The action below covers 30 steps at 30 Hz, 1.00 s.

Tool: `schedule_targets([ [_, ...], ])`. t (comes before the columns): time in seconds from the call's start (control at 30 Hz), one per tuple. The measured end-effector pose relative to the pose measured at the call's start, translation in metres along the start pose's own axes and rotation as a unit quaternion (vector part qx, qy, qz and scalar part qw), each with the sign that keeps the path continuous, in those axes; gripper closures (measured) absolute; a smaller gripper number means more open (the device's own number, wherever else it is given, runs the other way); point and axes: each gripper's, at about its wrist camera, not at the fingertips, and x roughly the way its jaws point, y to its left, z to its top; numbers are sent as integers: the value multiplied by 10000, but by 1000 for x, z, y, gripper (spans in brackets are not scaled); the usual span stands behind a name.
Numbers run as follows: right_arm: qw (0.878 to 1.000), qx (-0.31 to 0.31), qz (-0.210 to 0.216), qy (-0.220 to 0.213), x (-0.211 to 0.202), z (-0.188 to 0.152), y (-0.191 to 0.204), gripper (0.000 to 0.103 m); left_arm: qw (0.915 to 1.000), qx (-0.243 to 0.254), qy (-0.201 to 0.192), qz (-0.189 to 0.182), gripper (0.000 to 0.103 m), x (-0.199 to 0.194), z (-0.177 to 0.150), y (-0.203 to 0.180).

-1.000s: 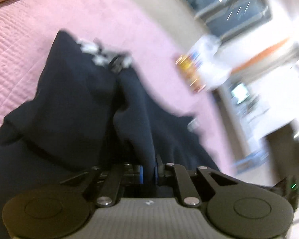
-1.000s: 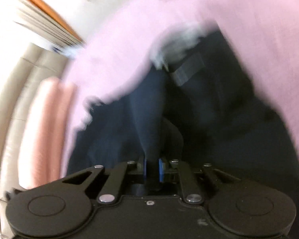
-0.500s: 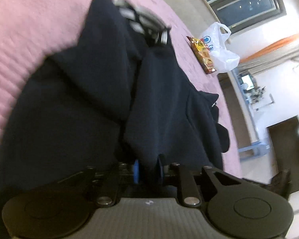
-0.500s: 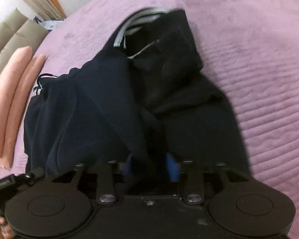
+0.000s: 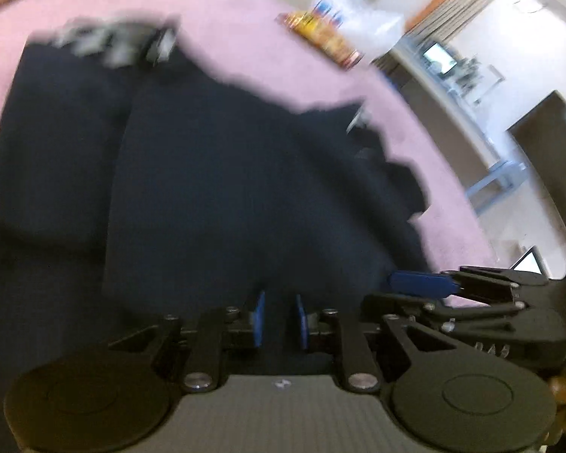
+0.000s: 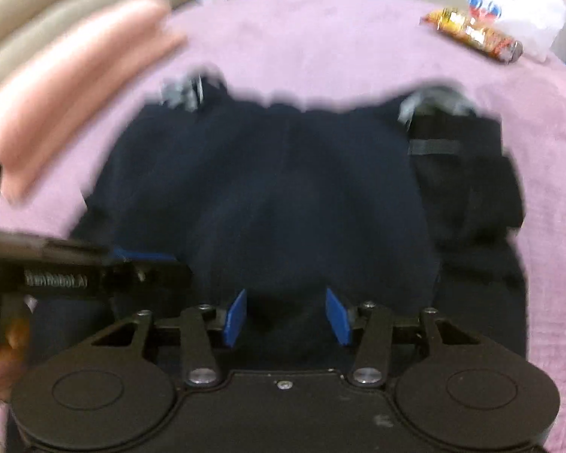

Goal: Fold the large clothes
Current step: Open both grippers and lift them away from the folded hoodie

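Note:
A dark navy garment (image 5: pixel 207 173) lies partly folded on a pink quilted bed cover (image 5: pixel 245 37); it also fills the middle of the right wrist view (image 6: pixel 283 188). Grey-striped cuffs (image 6: pixel 430 102) show at its far edge. My left gripper (image 5: pixel 279 321) sits low over the near hem with its blue pads a little apart, holding nothing I can see. My right gripper (image 6: pixel 285 315) is open wide over the near hem, empty. The right gripper also shows at the right of the left wrist view (image 5: pixel 471 302), and the left gripper at the left of the right wrist view (image 6: pixel 75 275).
A white plastic bag (image 6: pixel 517 11) and a snack packet (image 6: pixel 471 34) lie at the bed's far corner. A folded pink blanket (image 6: pixel 68 87) lies at the far left beside a beige sofa (image 6: pixel 56 11). Beyond the bed's right edge is the room floor.
Both grippers have let go of the garment fold and opened, the right one wide. The folded layer now lies flat. Both views swung and are motion-blurred.

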Motion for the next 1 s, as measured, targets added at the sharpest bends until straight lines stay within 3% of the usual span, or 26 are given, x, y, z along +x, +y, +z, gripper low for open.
schedule_targets([
  [0.03, 9996, -193, -166, 95, 7, -12, 1, 54, 9999, -95, -89, -69, 97, -1, -5, 8],
  [0.13, 9985, -479, -237, -115, -4, -38, 1, 54, 9976, -546, -292, -308, 98, -17, -22, 27],
  [0.3, 9991, 208, 189, -323, -11, -55, -24, 53, 9966, -462, -651, -189, 98, -34, -52, 24],
  [0.4, 9956, 315, 346, -816, -39, -51, -14, 51, 9929, -311, -1052, -457, 87, -53, -65, 15],
  [0.47, 9934, 121, 294, -1099, -62, -60, -1, 52, 9920, -44, -1183, -442, 83, -63, -77, -2],
  [0.53, 9944, 44, 203, -1033, -67, -77, 6, 56, 9925, 210, -1173, -257, 81, -78, -97, -11],
  [0.57, 9955, 38, 190, -926, -67, -88, 7, 70, 9934, 283, -1108, -109, 81, -79, -109, -13],
  [0.6, 9967, 70, 123, -795, -68, -103, 6, 74, 9940, 312, -1045, 56, 82, -82, -122, -15],
  [0.77, 9980, 468, -234, -342, -96, -179, -8, 79, 9933, 2, -797, 841, 86, -115, -205, -13],
  [0.87, 9977, 471, -442, -194, -130, -222, -14, 79, 9912, -602, -811, 862, 85, -157, -243, -11],
  [0.93, 9971, 475, -592, 27, -147, -240, -14, 67, 9886, -647, -828, 1077, 85, -179, -257, -17],
  [1.0, 9967, 604, -542, -12, -164, -253, -17, 67, 9865, -525, -988, 1199, 82, -203, -269, -26],
])
